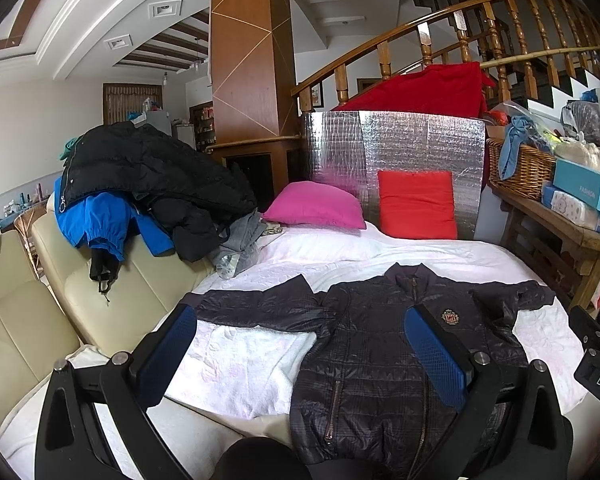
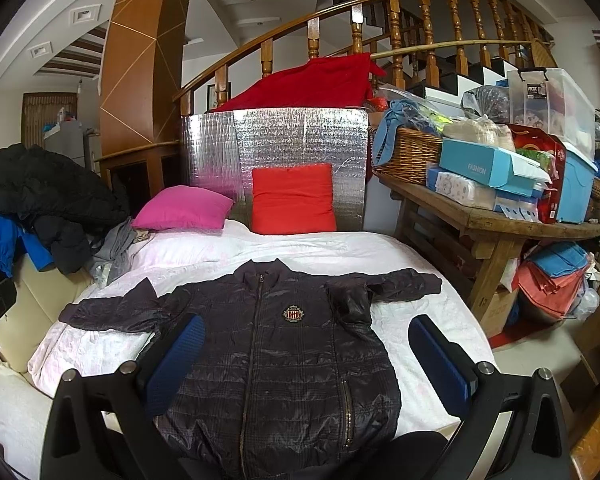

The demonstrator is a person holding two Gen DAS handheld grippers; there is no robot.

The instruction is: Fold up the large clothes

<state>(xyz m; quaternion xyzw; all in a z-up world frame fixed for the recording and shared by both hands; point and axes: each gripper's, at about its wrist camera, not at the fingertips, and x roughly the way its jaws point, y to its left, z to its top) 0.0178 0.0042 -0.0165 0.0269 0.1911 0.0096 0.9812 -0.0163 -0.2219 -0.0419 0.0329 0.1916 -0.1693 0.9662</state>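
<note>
Item: dark quilted jacket (image 2: 276, 356), zipped, front up, flat on the white-covered bed (image 2: 396, 256), sleeves spread. Left tongs (image 1: 300, 360) and right tongs (image 2: 306, 364): wide open, empty, above hem. Risk: slippery shell sliding, uneven fold

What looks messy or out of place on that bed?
The jacket lies flat and zipped, but its sleeves don't match: one stretches straight out, the other sleeve is bunched and creased near the shoulder. At the bed's far corner, a heap of coats spills off the sofa onto the sheet.
</note>
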